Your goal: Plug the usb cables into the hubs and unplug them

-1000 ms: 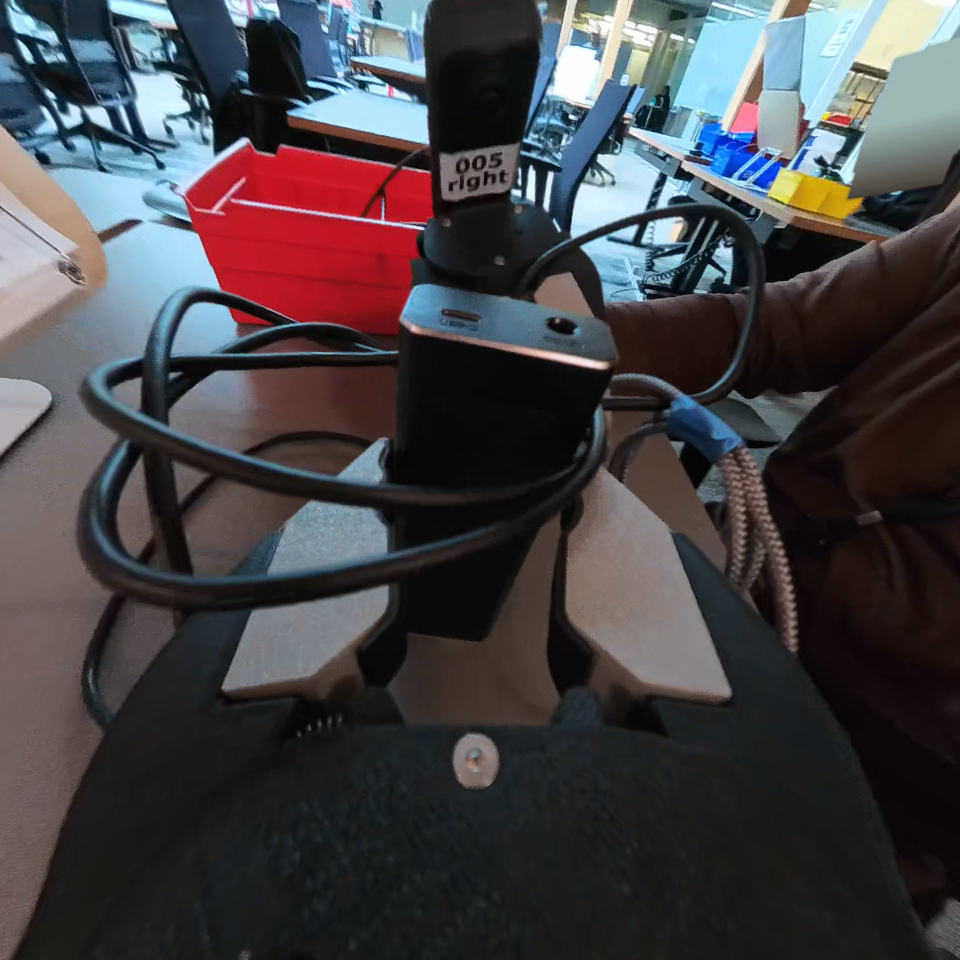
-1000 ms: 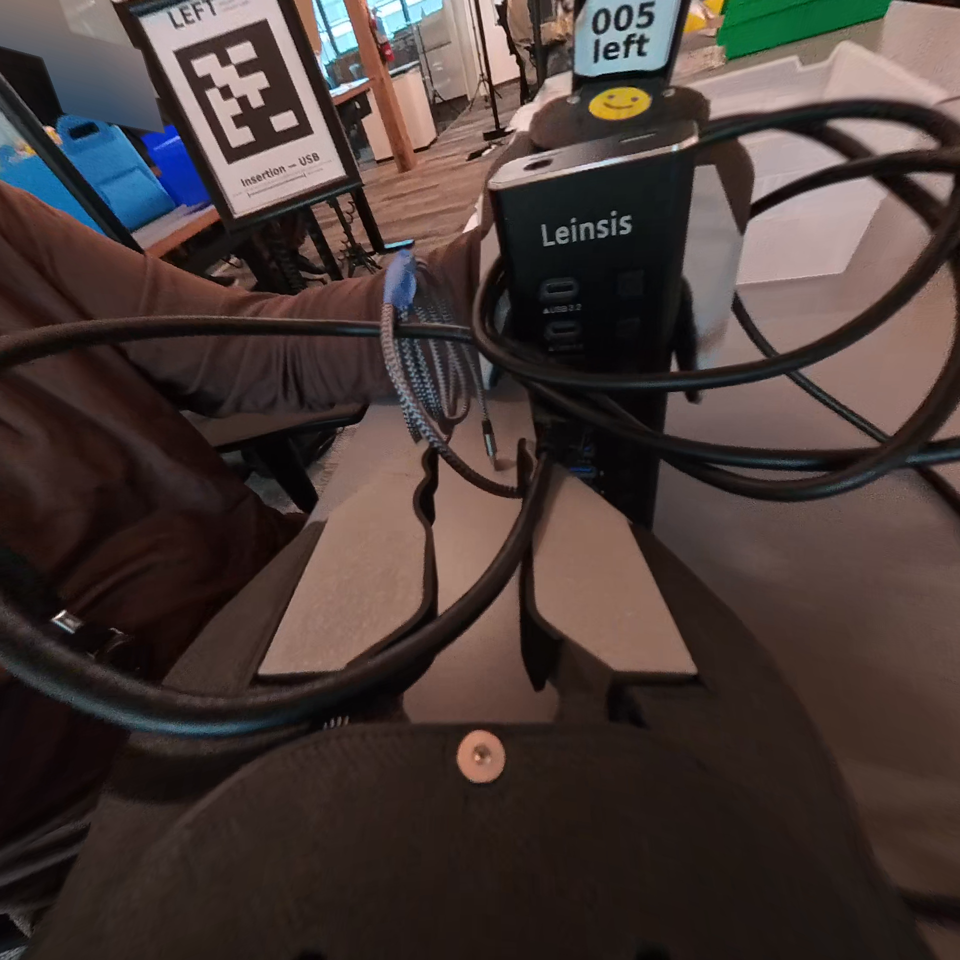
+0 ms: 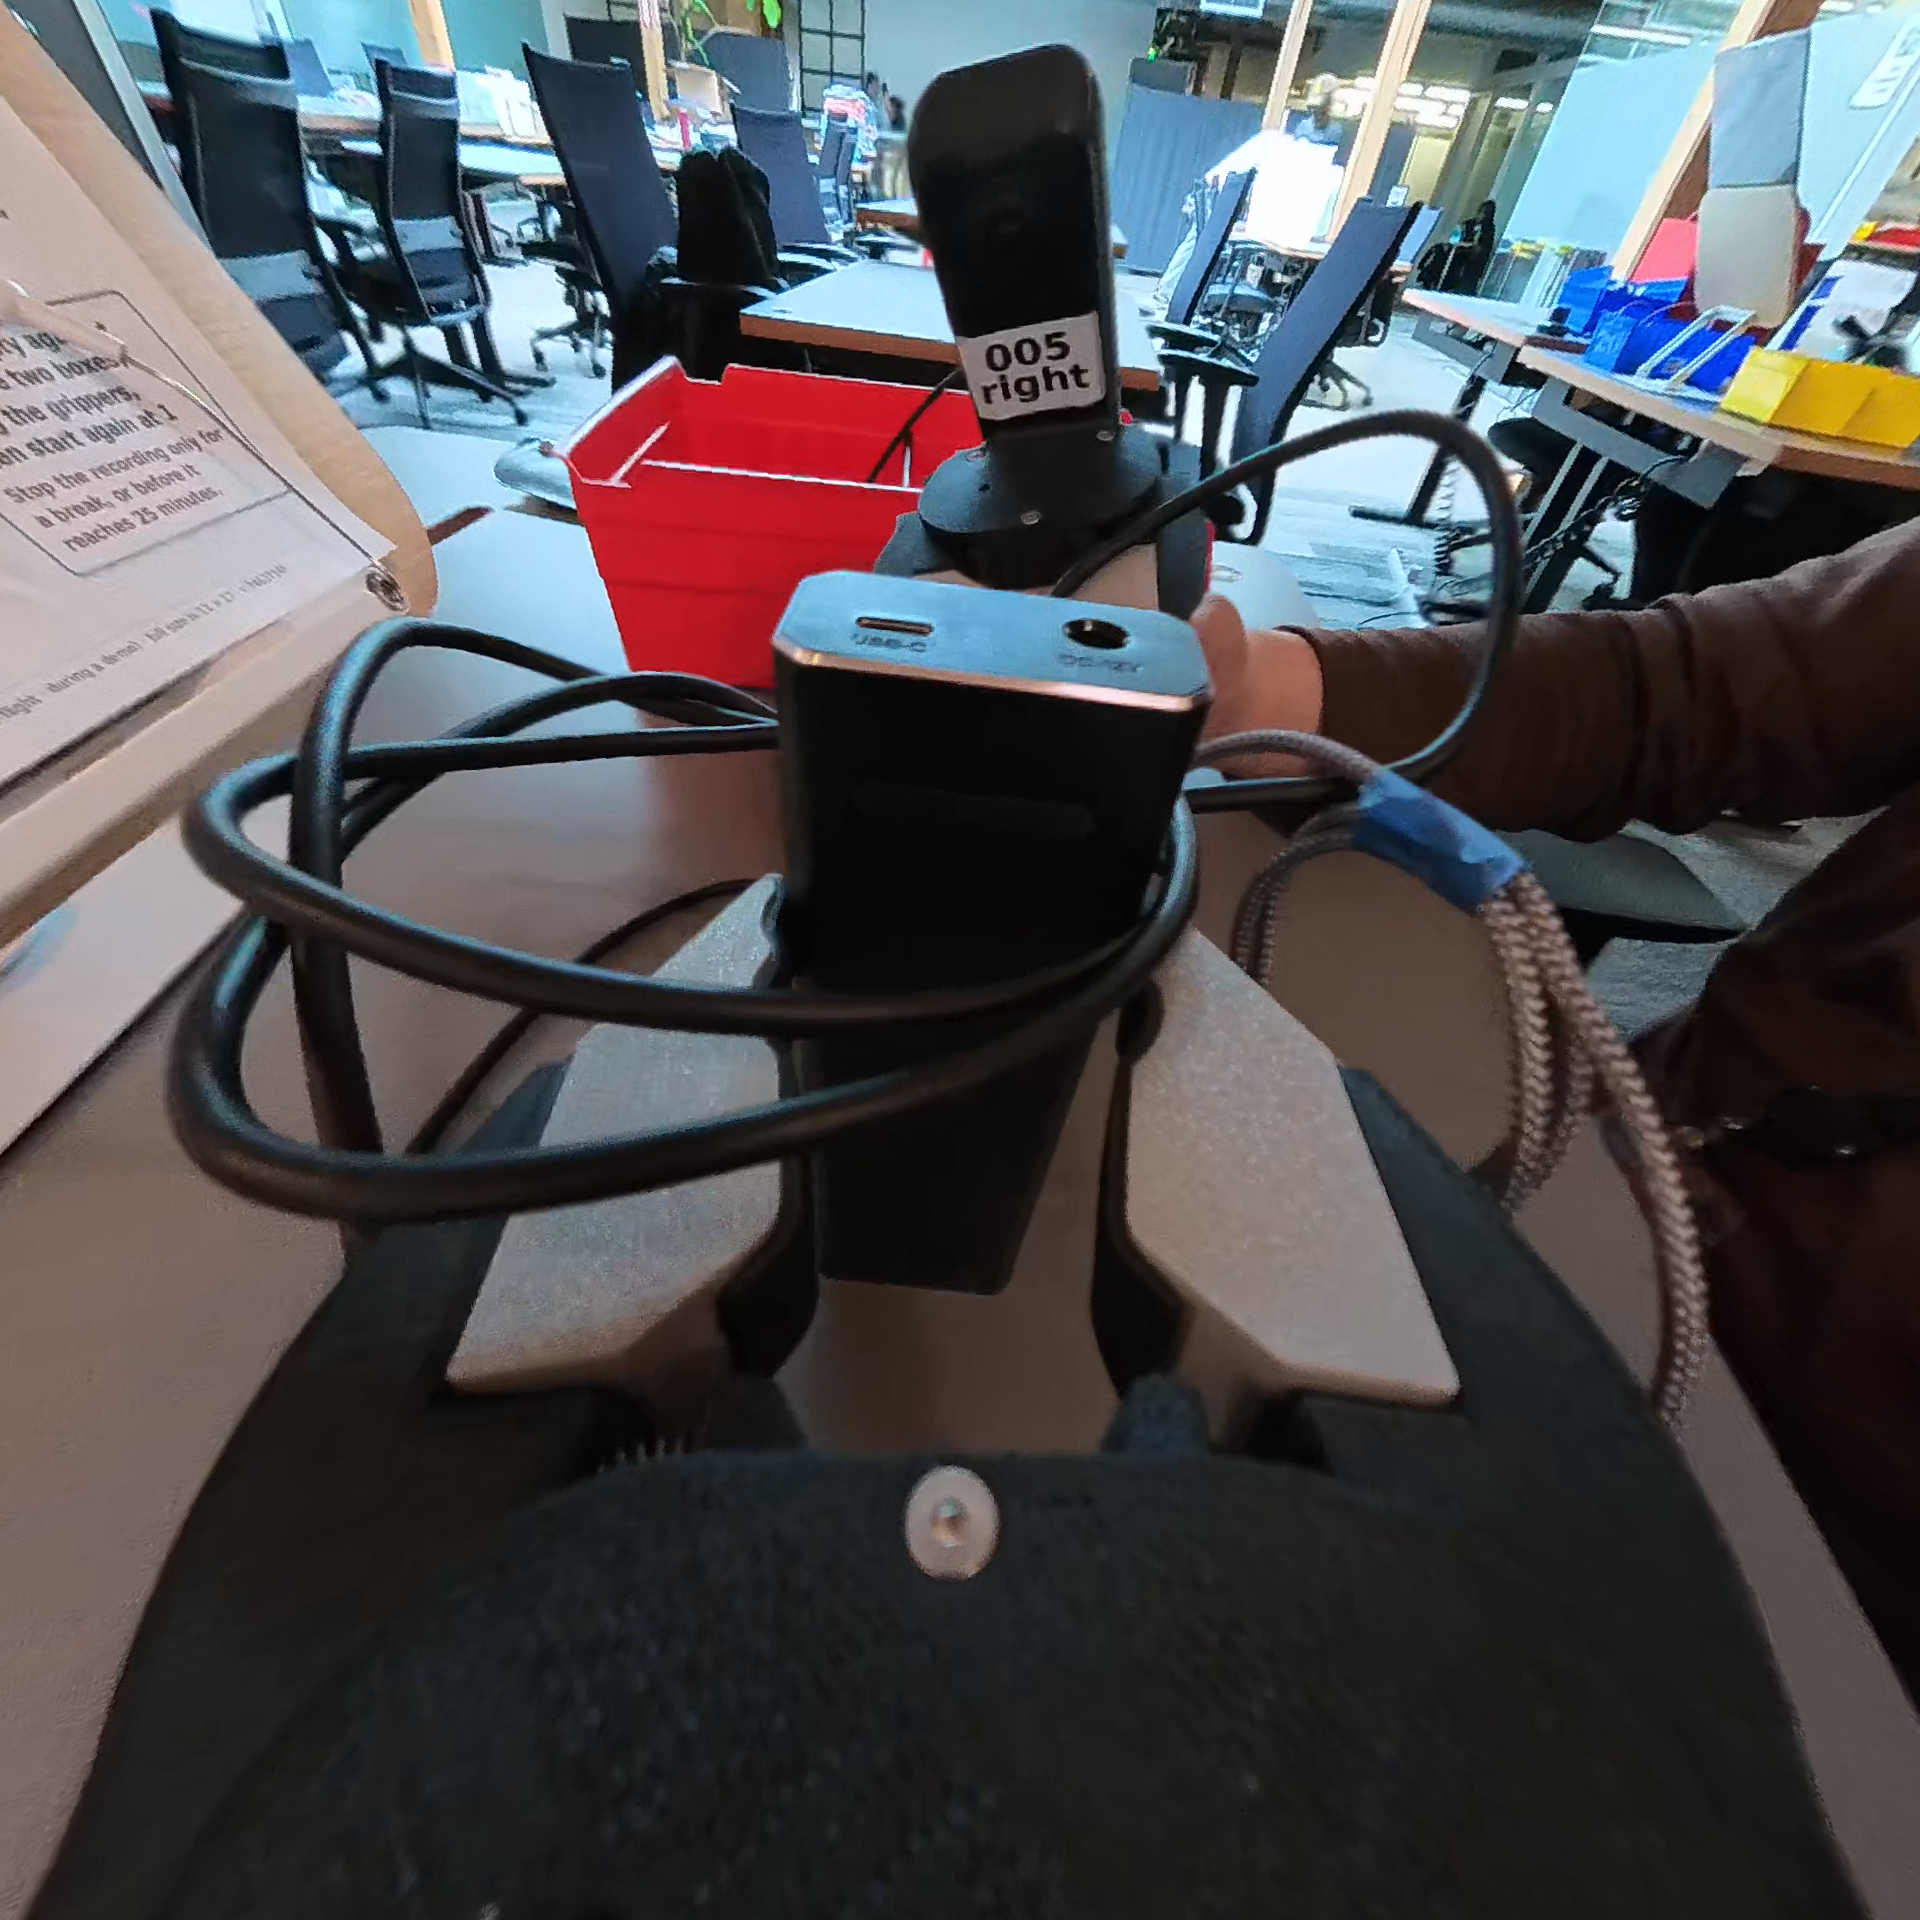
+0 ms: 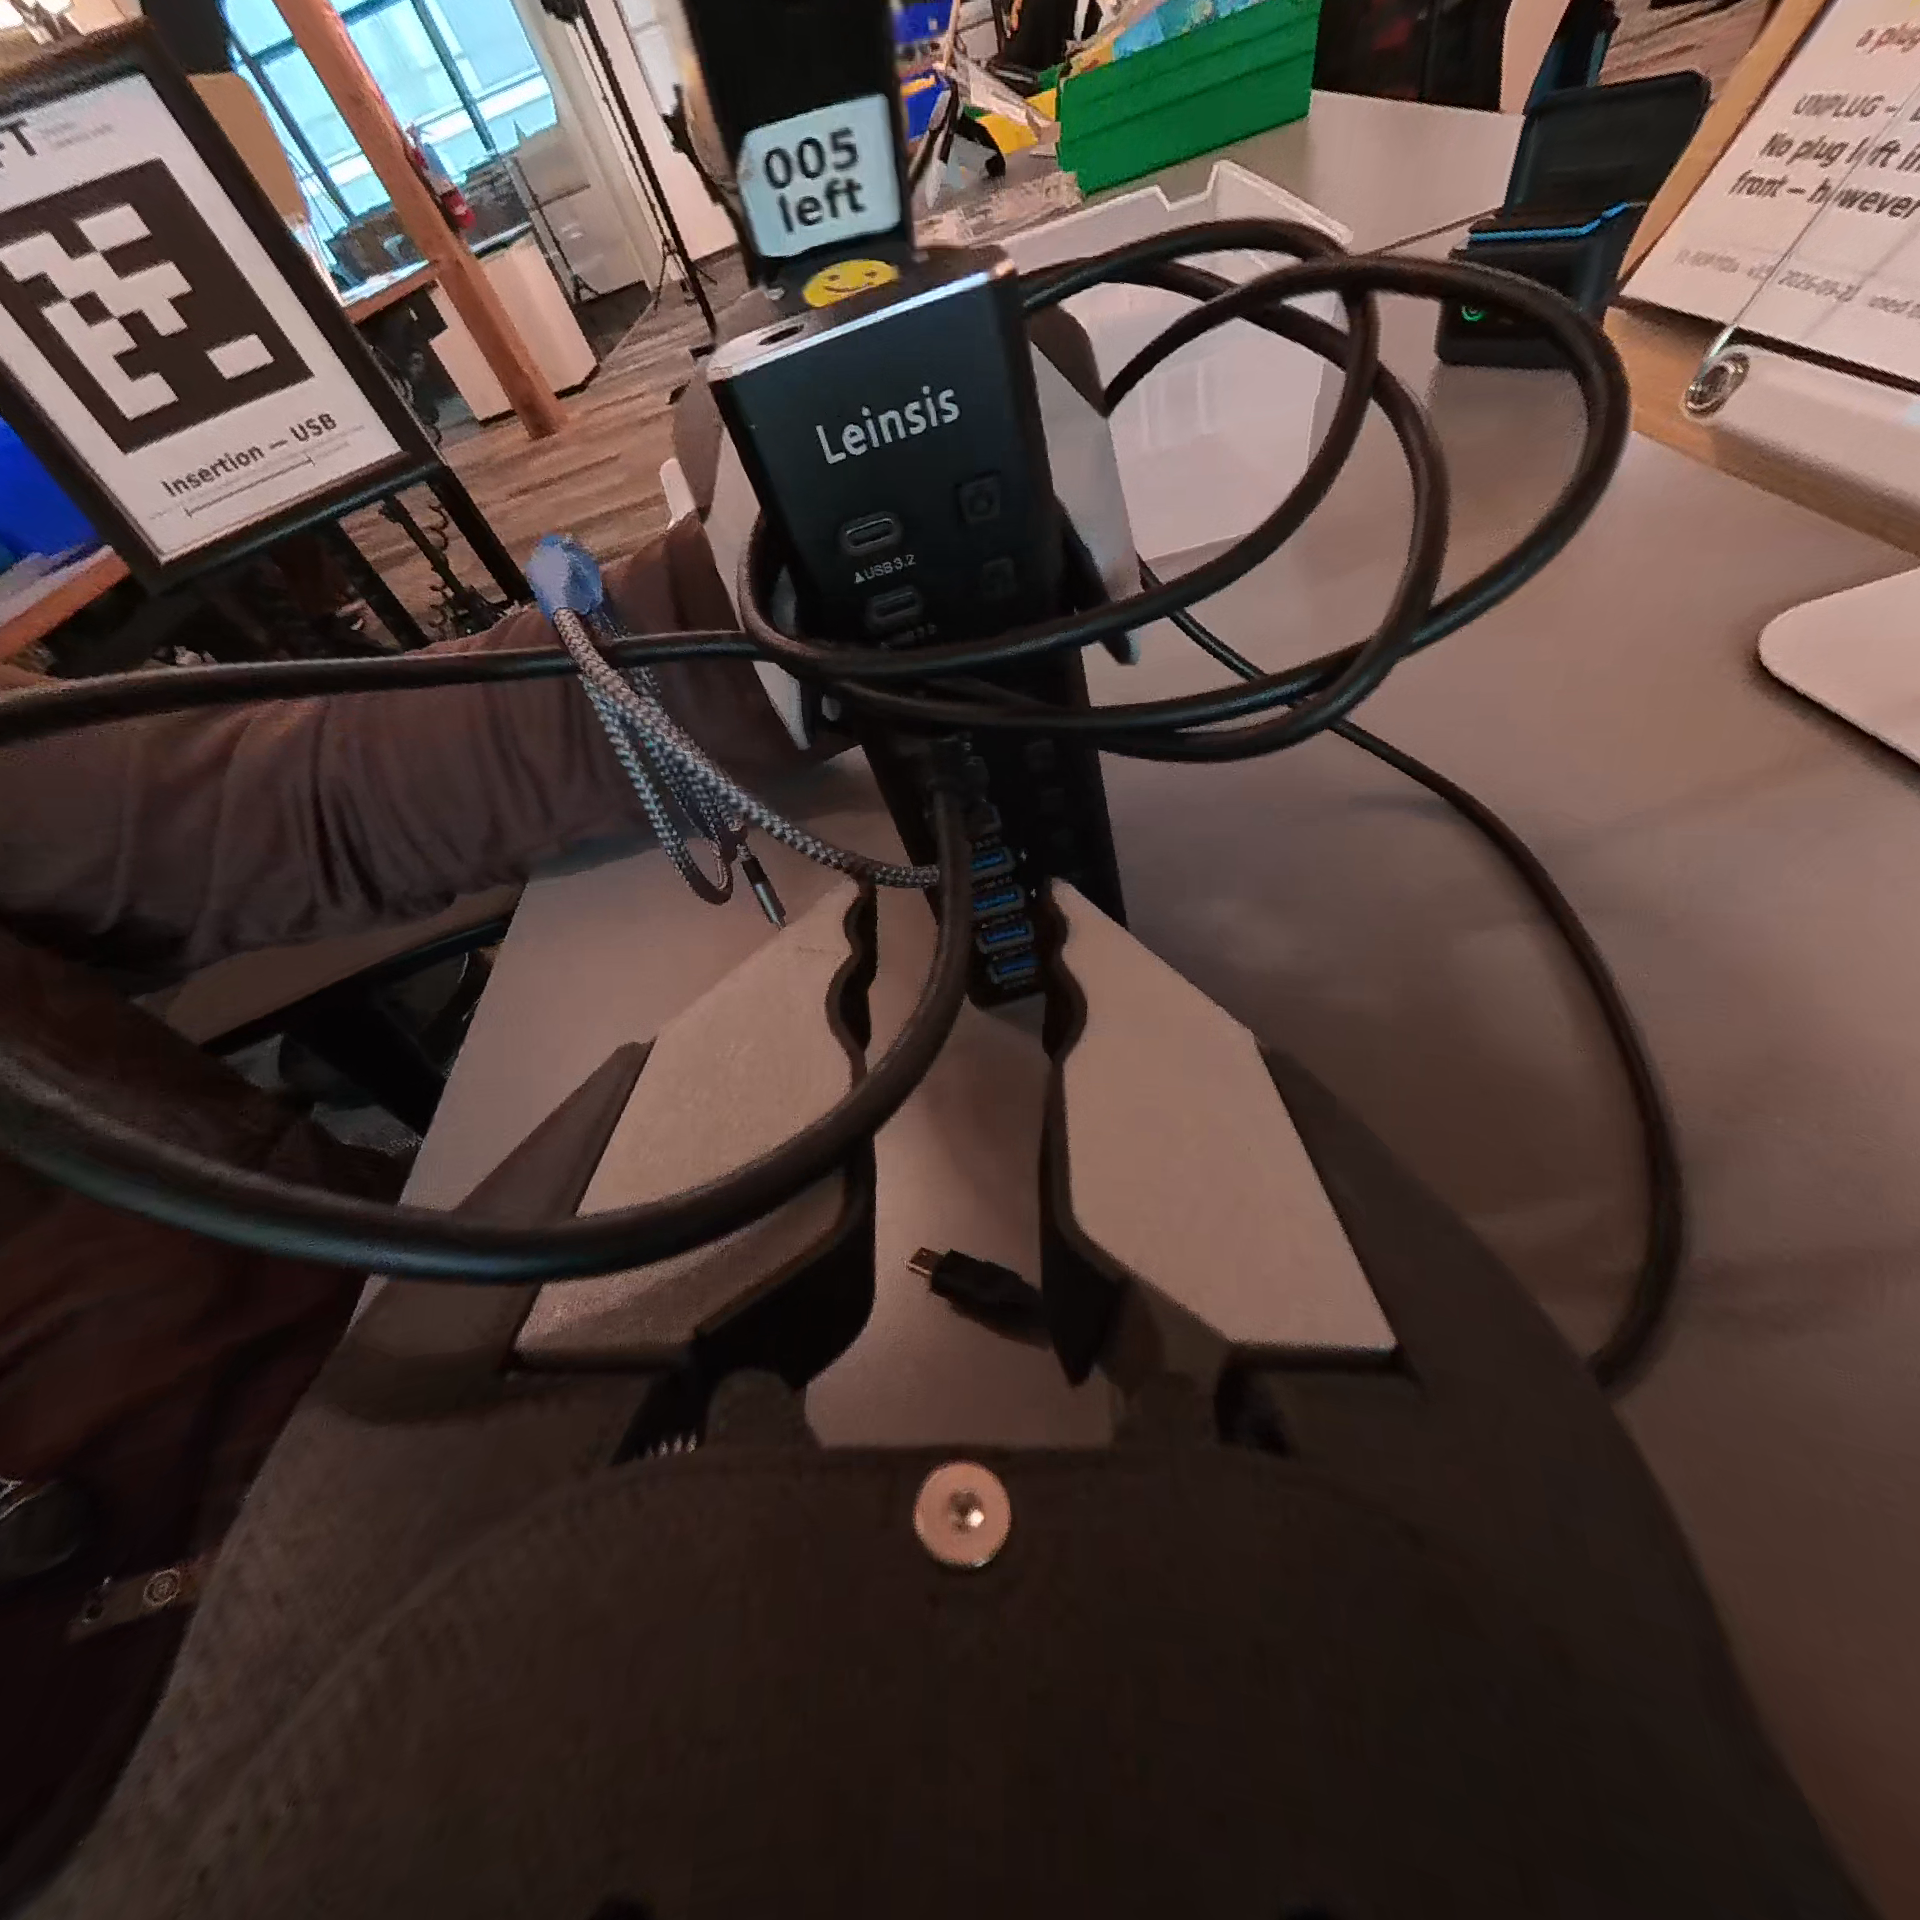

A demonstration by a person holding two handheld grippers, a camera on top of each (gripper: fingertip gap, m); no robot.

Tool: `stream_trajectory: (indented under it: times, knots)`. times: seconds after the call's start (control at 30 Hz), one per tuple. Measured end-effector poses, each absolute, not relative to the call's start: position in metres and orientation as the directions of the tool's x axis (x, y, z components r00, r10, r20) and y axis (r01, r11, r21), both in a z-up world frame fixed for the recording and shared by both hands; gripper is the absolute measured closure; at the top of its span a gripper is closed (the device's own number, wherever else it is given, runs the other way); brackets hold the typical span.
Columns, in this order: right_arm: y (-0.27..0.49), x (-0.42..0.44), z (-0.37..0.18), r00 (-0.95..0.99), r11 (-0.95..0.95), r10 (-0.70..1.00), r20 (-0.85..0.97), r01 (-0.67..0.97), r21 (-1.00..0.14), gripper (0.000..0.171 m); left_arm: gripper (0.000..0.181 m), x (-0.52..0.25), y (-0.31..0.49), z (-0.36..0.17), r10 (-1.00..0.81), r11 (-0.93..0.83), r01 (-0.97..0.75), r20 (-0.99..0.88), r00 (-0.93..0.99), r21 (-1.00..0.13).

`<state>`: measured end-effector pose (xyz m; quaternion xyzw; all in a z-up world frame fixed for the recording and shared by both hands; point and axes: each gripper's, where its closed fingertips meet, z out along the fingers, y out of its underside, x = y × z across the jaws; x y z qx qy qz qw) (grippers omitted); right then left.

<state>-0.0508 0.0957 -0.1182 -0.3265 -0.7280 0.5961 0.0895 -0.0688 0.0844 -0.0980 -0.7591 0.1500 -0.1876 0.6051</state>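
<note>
So my left gripper [image 3: 961, 1049] has its fingers clamped on the lower half of the black USB hub [image 3: 977, 862], holding it upright above the brown table [image 3: 114, 1351]. From the left wrist camera I'm looking at its plain back and the top end with two small ports. The hub sits dead centre, near me, with the red bin [image 3: 748, 540] farther back on the table and a printed sign [image 3: 125, 457] off to the left.

A black cable [image 3: 644, 997] is looped around the hub a couple of times, crossing in front of it and draping out to the left. A braided cable [image 3: 1558, 1039] with blue tape [image 3: 1429, 842] hangs off on the right, near the person's brown sleeve [image 3: 1662, 707].

My right gripper [image 4: 961, 935] faces the hub's port side. Its fingers are spread apart with nothing pinched; the thick black cable [image 4: 904, 1070] just runs through the gap up to a port about midway down the hub [image 4: 914, 582], plugged in as far as I can tell. The blue ports [image 4: 997, 914] below it look free. A loose small plug [image 4: 966, 1278] lies on the table between the right fingers, near the base. The braided cable's free plug [image 4: 764, 894] dangles just left of the hub. Far right there's a white tray [image 4: 1226, 208] and a dark box with blue trim [image 4: 1548, 239].
</note>
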Motion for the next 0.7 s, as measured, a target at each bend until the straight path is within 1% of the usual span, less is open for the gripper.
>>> stream_trajectory:
  times: [0.13,0.3,0.37,0.43,0.53,0.6,0.7]
  knots:
    - [0.090,-0.051,-0.115,-0.774,0.067,0.584,-0.244,0.345,-0.936,0.145,0.118,-0.067,0.083,-0.109,-0.474,-0.290,0.023,0.164,0.865,-0.957]
    - [0.085,-0.054,-0.116,-0.770,0.052,0.592,-0.239,0.333,-0.941,0.139,0.116,-0.064,0.085,-0.126,-0.469,-0.335,-0.045,0.125,0.875,-0.941]
    - [0.085,-0.054,-0.118,-0.771,0.075,0.597,-0.224,0.331,-0.940,0.137,0.117,-0.064,0.087,-0.132,-0.465,-0.347,-0.085,0.093,0.880,-0.934]
    - [0.085,-0.052,-0.118,-0.779,0.103,0.598,-0.188,0.308,-0.946,0.138,0.118,-0.064,0.087,-0.133,-0.462,-0.349,-0.112,0.066,0.884,-0.931]
    - [0.078,-0.043,-0.119,-0.819,0.166,0.555,-0.143,0.278,-0.946,0.146,0.119,-0.065,0.087,-0.134,-0.457,-0.357,-0.137,0.045,0.888,-0.924]
    - [0.076,-0.040,-0.121,-0.827,0.200,0.549,-0.120,0.269,-0.942,0.144,0.119,-0.065,0.087,-0.134,-0.459,-0.354,-0.143,0.038,0.888,-0.924]
    - [0.077,-0.042,-0.122,-0.818,0.217,0.568,-0.094,0.258,-0.941,0.146,0.119,-0.064,0.087,-0.133,-0.461,-0.350,-0.133,0.047,0.886,-0.927]
